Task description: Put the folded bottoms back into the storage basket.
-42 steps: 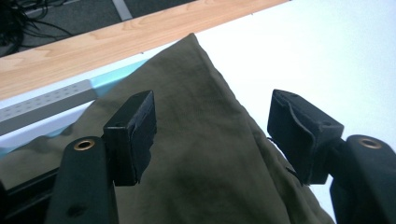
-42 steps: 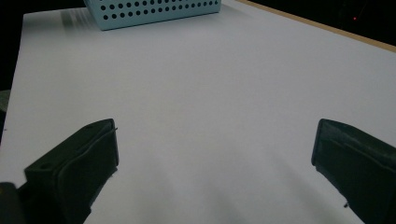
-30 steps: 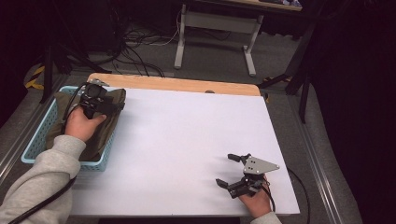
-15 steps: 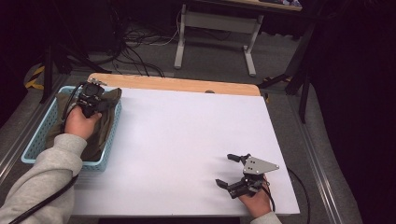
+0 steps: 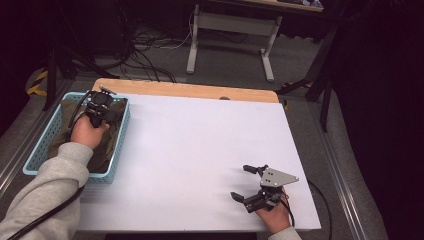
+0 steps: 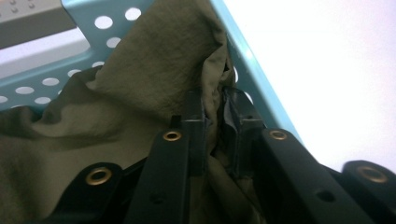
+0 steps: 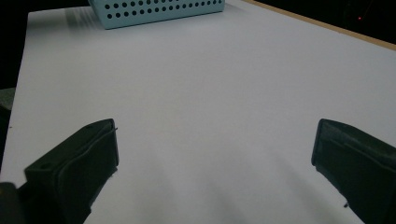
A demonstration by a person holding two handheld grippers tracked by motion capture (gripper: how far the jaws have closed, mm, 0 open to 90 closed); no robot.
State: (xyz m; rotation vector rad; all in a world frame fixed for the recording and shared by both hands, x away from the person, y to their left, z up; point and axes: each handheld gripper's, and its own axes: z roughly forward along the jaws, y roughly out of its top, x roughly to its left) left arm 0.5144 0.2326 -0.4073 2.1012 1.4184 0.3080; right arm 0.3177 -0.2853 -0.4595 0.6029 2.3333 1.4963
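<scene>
1 basket (image 5: 119, 135), 1 olive cloth (image 6: 140, 88), 2 grippers: left (image 5: 100, 107), right (image 5: 252, 182), 1 table (image 5: 200, 150).

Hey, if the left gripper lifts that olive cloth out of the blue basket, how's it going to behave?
The olive cloth will probably hang limp: it lies creased and folded. It looks thin, so likely light. The left gripper pinches just one fold, so the rest may trail over the blue basket wall.
</scene>
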